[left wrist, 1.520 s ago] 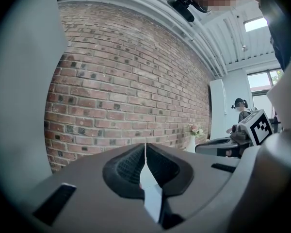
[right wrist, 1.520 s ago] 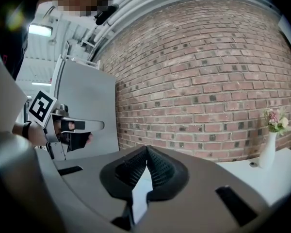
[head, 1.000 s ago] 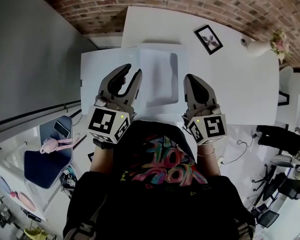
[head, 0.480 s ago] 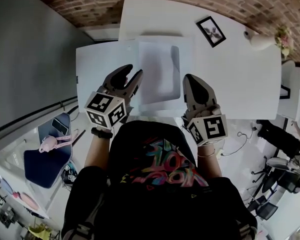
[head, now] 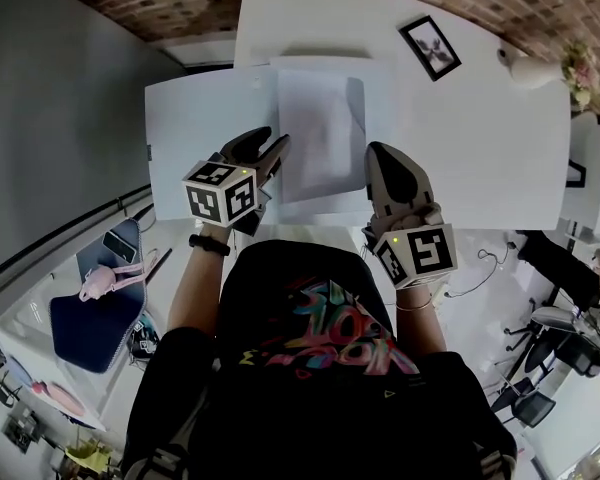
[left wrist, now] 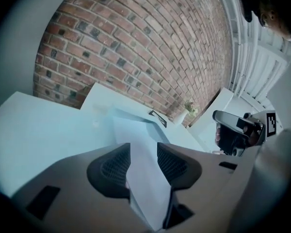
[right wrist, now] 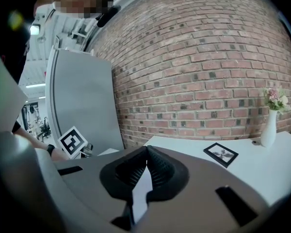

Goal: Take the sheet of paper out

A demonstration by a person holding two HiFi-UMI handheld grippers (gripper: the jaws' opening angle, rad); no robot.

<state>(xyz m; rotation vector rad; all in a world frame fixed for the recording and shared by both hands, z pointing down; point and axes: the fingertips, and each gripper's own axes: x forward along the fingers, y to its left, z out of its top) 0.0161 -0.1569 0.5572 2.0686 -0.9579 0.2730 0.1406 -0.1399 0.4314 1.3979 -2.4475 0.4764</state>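
A white sheet of paper [head: 320, 133] lies inside a clear sleeve [head: 382, 98] on the white table [head: 480, 138]. My left gripper [head: 267, 152] hovers at the sleeve's near left edge. Its jaws are opening, with nothing pressed between the pads. In the left gripper view the sheet [left wrist: 136, 132] shows through the gap of the left gripper [left wrist: 143, 147]. My right gripper [head: 384, 160] is at the sleeve's near right edge with its jaws shut, tips touching, and I see nothing held in it. The right gripper [right wrist: 146, 150] points at the brick wall.
A large white board [head: 195, 128] lies left of the sleeve. A black picture frame [head: 429, 47] and a white vase with flowers [head: 540, 68] stand at the table's far right. A brick wall runs behind the table. The person's body covers the table's near edge.
My left gripper has dropped toward the table and rolled, and its jaws have spread wider. The right gripper has sunk slightly and stays shut.
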